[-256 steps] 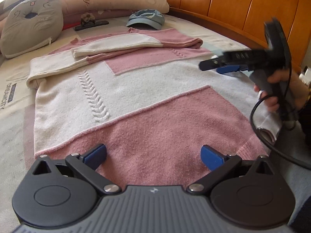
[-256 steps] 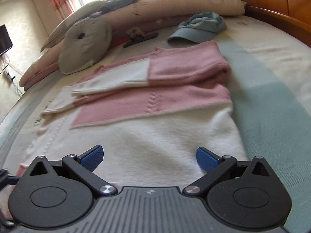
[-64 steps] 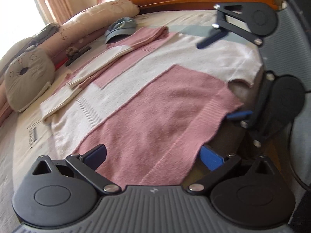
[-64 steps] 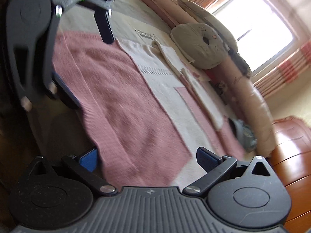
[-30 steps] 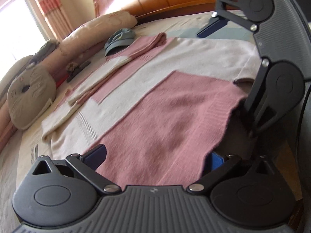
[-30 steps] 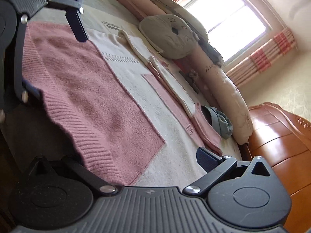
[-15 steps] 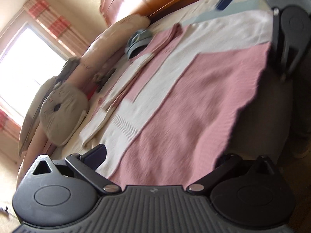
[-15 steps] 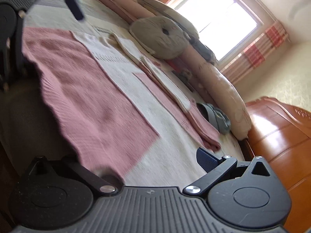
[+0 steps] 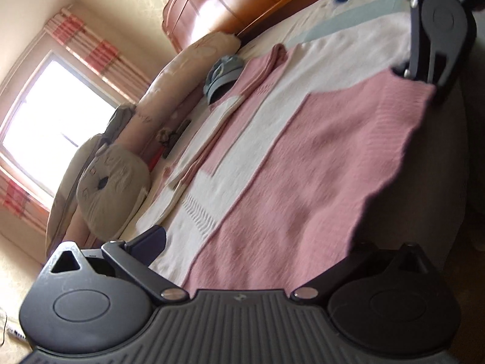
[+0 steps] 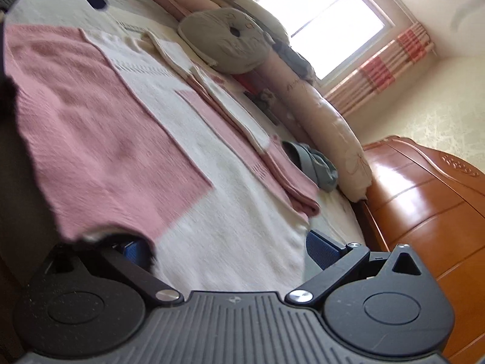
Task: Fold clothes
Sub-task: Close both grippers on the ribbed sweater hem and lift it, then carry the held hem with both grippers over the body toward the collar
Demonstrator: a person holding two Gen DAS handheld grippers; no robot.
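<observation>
A pink and cream knitted sweater (image 9: 303,166) (image 10: 106,115) lies flat on the bed, with its sleeves folded across the far end. Its pink hem (image 9: 394,166) hangs raised off the bed's near edge. My left gripper (image 9: 259,241) is rolled on its side at one hem corner, jaws wide apart; one finger (image 9: 151,238) is above the cloth and the other is hidden under it. My right gripper (image 10: 225,245) stands the same way at the other corner, with the cloth draped over one blue pad (image 10: 135,250). Each gripper's upper finger shows in the other's view.
A blue cap (image 9: 222,74) (image 10: 315,163) lies beyond the sweater's collar. A long pillow (image 9: 182,72) and a round grey cushion (image 9: 112,182) line the far side. The wooden headboard (image 9: 242,3) (image 10: 424,212) bounds one end. Dark floor lies below the hem.
Both grippers have come down from above the sweater to its hem corners and rolled sideways. The hem now sits between their fingers and has risen off the bed edge.
</observation>
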